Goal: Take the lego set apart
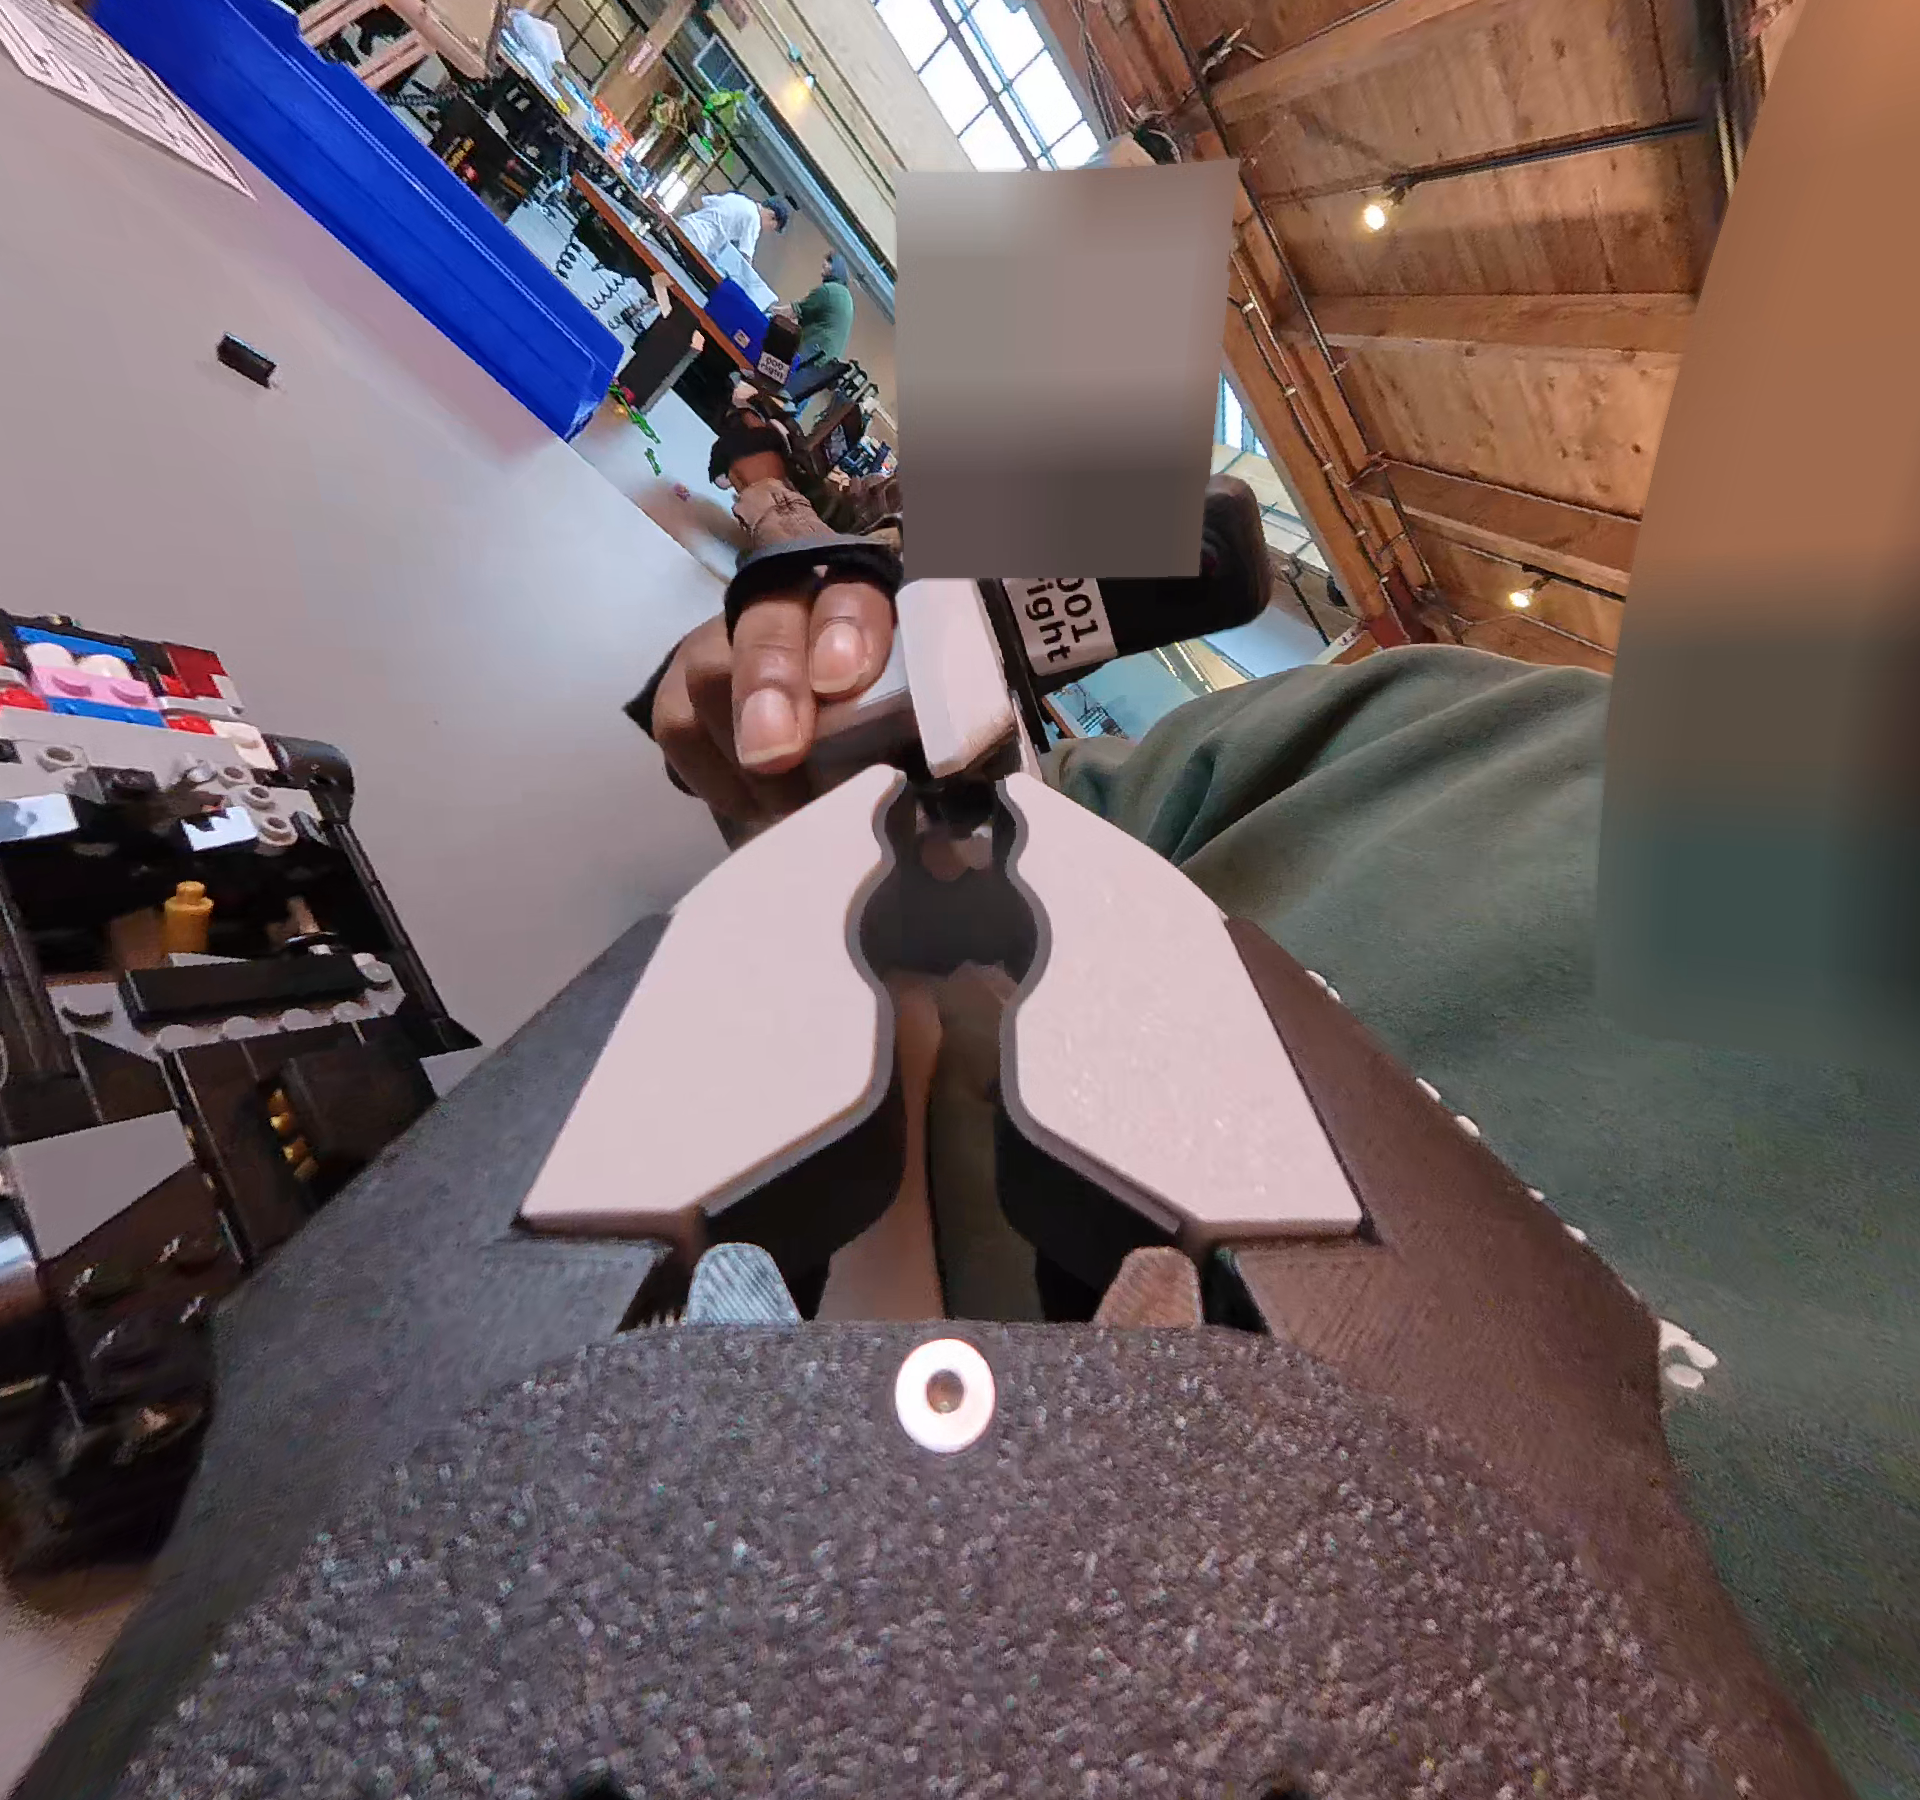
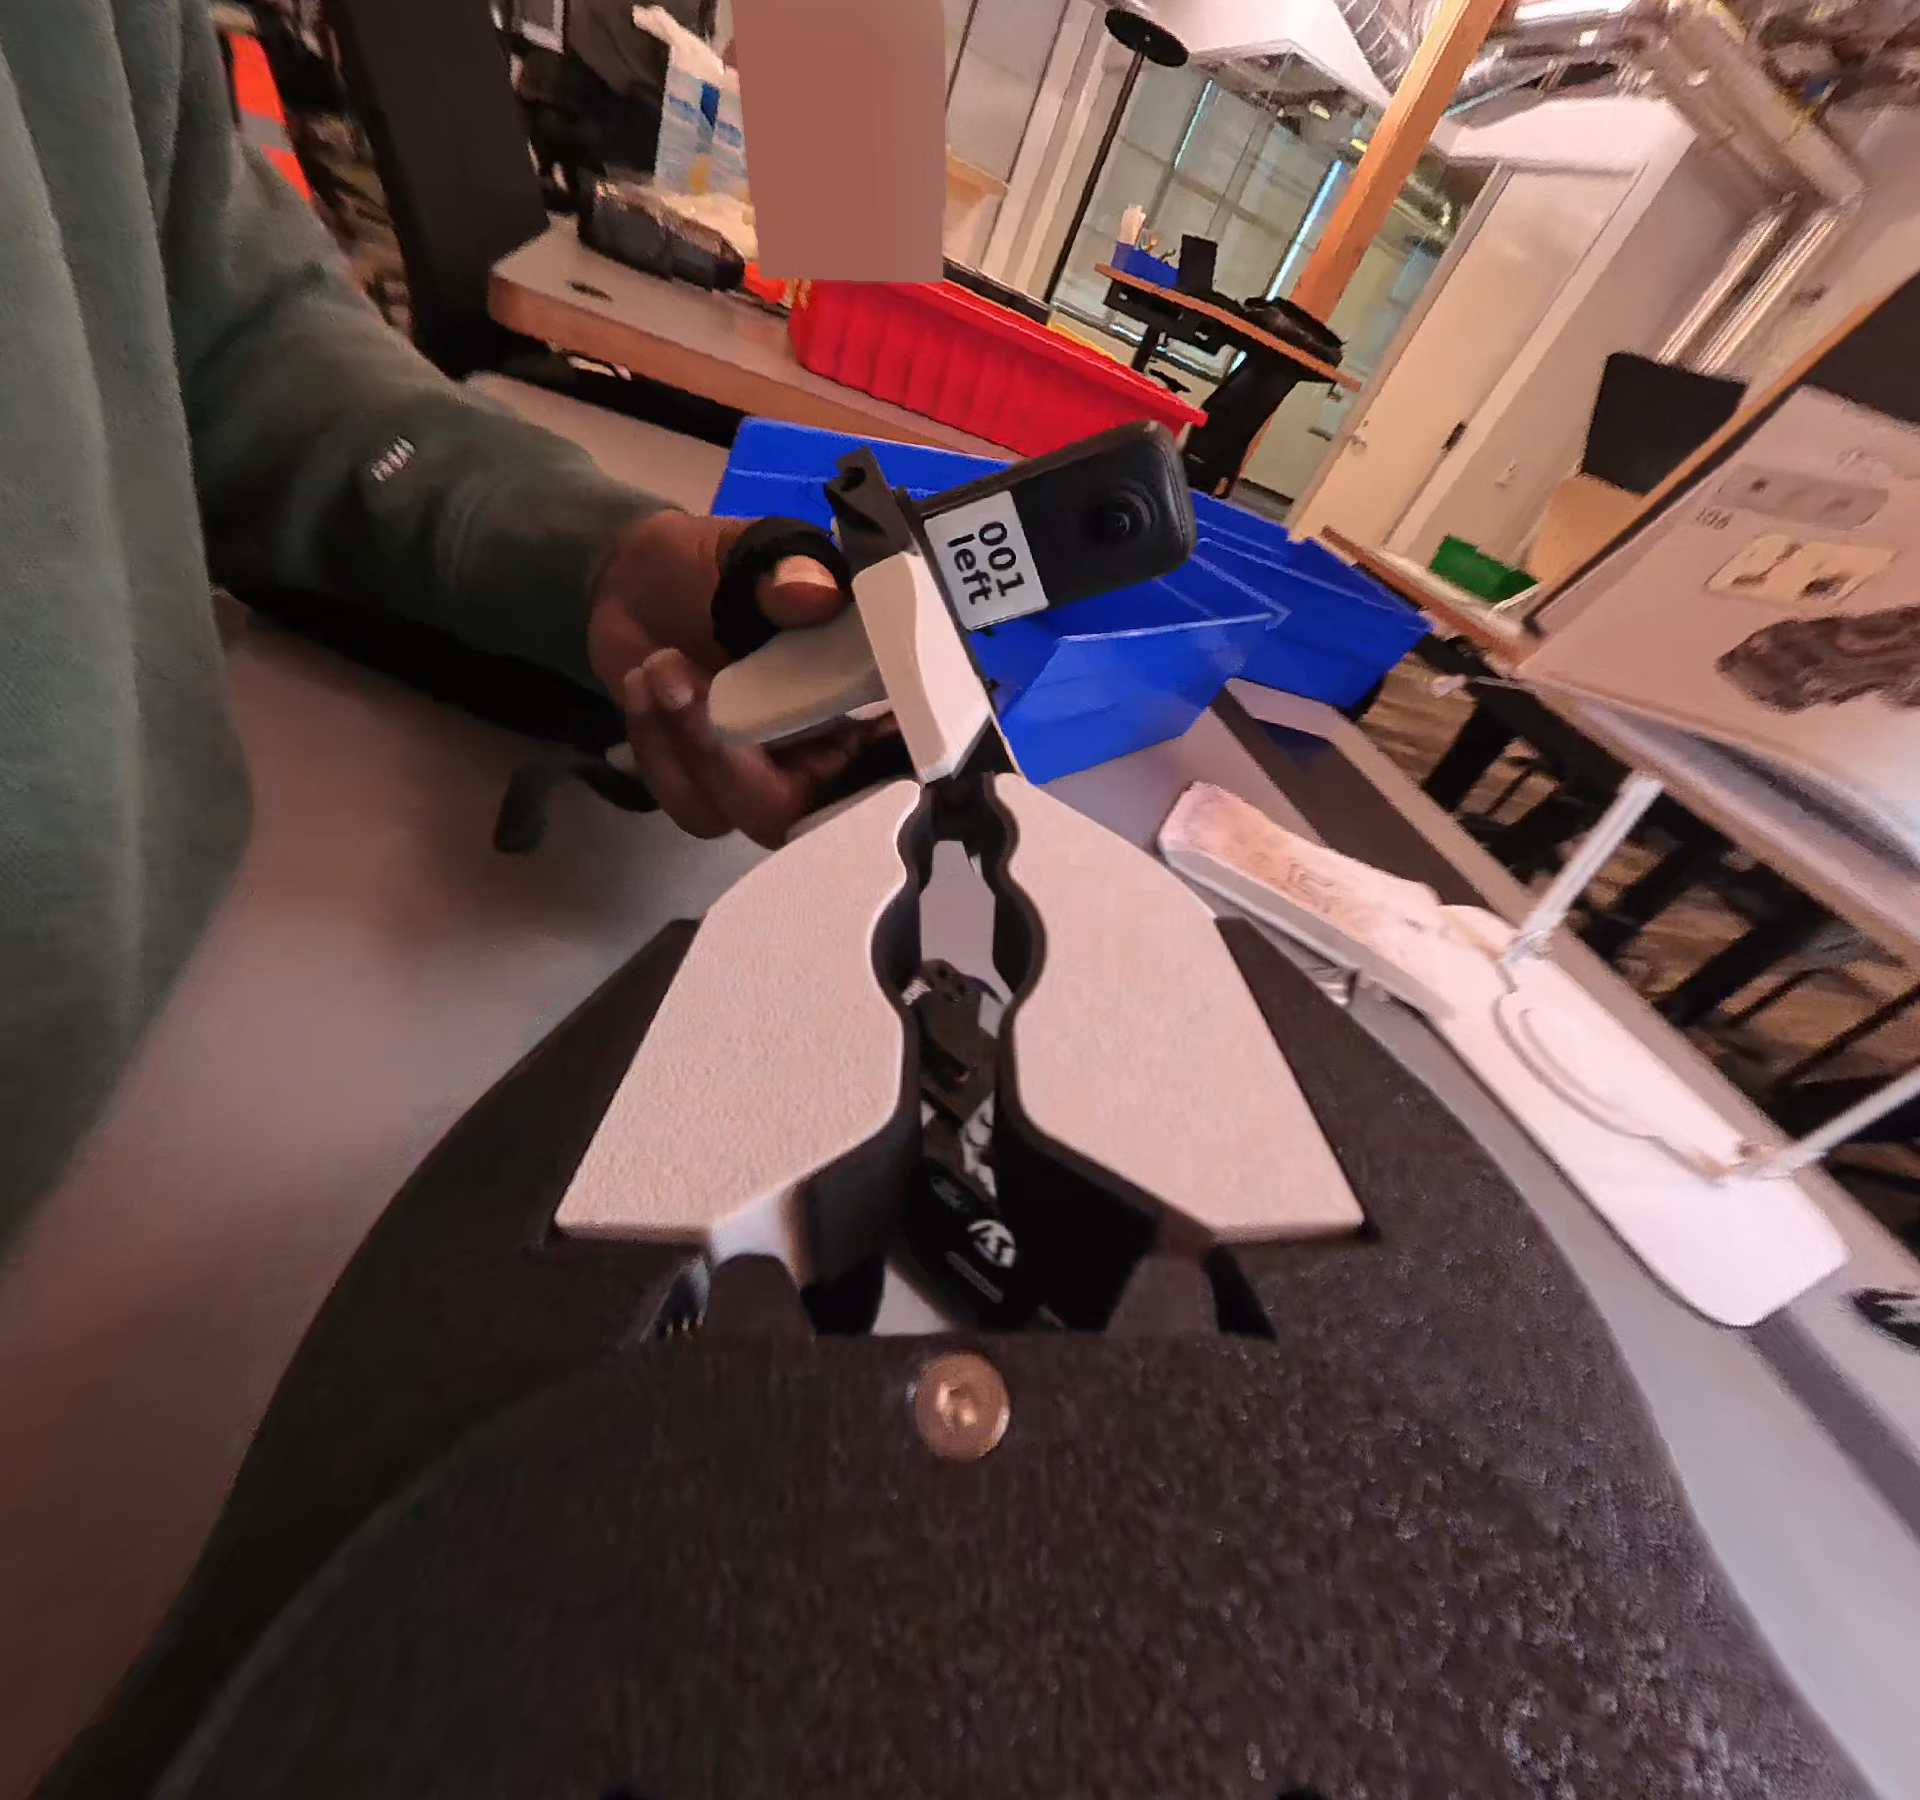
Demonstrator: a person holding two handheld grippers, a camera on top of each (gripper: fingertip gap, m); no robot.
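The lego set [image 1: 177,877], a dark build with red, pink, blue and white bricks on top, stands on the grey table [image 1: 416,545] at the far left of the left wrist view. It does not show in the right wrist view. My two grippers meet tip to tip in the air above the table. My left gripper [image 1: 953,800] is closed on a small dark lego piece [image 1: 951,820]. My right gripper [image 2: 958,794] pinches the same small dark piece [image 2: 956,815] from the other side. A black part with white print [image 2: 961,1127] shows through its finger gap.
A blue bin [image 1: 364,171] stands at the far table edge; it also shows in the right wrist view [image 2: 1143,649], with a red bin [image 2: 966,358] behind. An open booklet on a white stand [image 2: 1756,597] is at the right. A small black piece [image 1: 246,360] lies loose on the table. Both grippers' tips are close together, under 4 cm apart.
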